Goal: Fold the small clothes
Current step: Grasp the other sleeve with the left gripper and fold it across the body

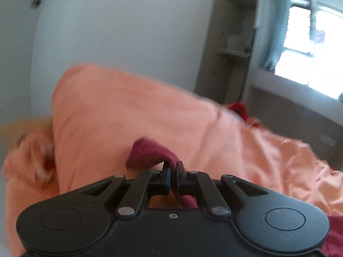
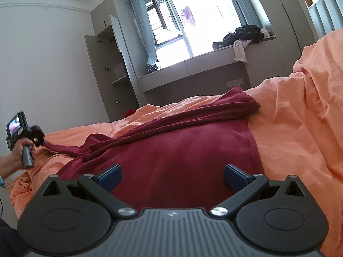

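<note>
Blurring hides where left tongs (image 1: 173, 172) pinch maroon garment (image 1: 148, 152).

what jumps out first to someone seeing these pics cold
A dark red garment sprawls across the orange bedding, filling the middle of the right wrist view. The left gripper is shut on a corner of it, at far left there, while the right gripper hangs open above the cloth.
</note>
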A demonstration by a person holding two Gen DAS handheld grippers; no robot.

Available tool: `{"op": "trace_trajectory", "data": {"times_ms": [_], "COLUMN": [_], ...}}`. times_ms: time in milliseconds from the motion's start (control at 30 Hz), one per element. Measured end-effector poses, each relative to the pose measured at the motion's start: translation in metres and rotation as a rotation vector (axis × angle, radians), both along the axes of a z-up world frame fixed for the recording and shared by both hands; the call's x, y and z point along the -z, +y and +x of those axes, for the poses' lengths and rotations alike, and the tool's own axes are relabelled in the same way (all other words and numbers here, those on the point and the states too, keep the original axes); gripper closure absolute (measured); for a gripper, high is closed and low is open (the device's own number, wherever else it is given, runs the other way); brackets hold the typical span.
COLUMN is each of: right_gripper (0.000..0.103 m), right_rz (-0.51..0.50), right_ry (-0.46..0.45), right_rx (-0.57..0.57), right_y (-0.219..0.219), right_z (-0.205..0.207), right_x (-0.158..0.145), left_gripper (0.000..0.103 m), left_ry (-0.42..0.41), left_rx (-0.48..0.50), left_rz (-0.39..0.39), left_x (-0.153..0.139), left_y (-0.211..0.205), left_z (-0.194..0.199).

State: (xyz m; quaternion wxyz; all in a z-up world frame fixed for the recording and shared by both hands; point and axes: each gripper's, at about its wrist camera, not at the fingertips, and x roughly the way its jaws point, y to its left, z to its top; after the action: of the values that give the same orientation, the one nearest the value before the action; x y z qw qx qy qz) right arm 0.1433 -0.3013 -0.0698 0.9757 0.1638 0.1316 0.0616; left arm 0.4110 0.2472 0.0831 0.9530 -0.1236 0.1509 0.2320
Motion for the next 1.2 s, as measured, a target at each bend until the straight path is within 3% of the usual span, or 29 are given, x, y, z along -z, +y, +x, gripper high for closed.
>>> {"op": "trace_trajectory", "data": {"times_ms": [133,300,533,667,767,933,1067,1200], "right_gripper": [0.0,0.0,0.0,0.0,0.0,0.0,0.0,0.0], "right_rz": [0.013,0.044,0.05,0.057,0.047,0.021,0.017,0.043], "right_ry": [-0.007,-0.021,-0.056,-0.068,-0.074,-0.078,-0.068,-0.057], "right_rx": [0.016,0.032,0.055,0.077,0.107,0.166,0.211,0.249], "right_y": [-0.004,-0.006,-0.011,-0.018,-0.023,-0.034,-0.045,-0.057], "right_z": [-0.007,-0.014,-0.034,-0.044,-0.051,-0.064,-0.071,-0.074], "right_x": [-0.003,-0.005,-0.008,-0.009,-0.009,-0.009,-0.005,-0.002], "left_gripper": [0.099,0.099,0.099,0.099,0.099,0.098,0.098,0.084], "left_ry": [-0.112,-0.21,-0.309,-0.33,-0.319,-0.237,-0.099,0.097], "left_rx": [0.044,0.158,0.389,0.581,0.718,0.951,1.102,1.232], "left_rz": [0.083,0.168,0.23,0.303,0.341,0.309,0.308,0.277], "left_x": [-0.041,-0.078,-0.104,-0.091,-0.07,-0.02,0.031,0.068], "left_y": [-0.011,-0.059,-0.162,-0.234,-0.28,-0.341,-0.37,-0.388], "left_z": [-0.008,-0.024,-0.062,-0.089,-0.112,-0.148,-0.162,-0.161]}}
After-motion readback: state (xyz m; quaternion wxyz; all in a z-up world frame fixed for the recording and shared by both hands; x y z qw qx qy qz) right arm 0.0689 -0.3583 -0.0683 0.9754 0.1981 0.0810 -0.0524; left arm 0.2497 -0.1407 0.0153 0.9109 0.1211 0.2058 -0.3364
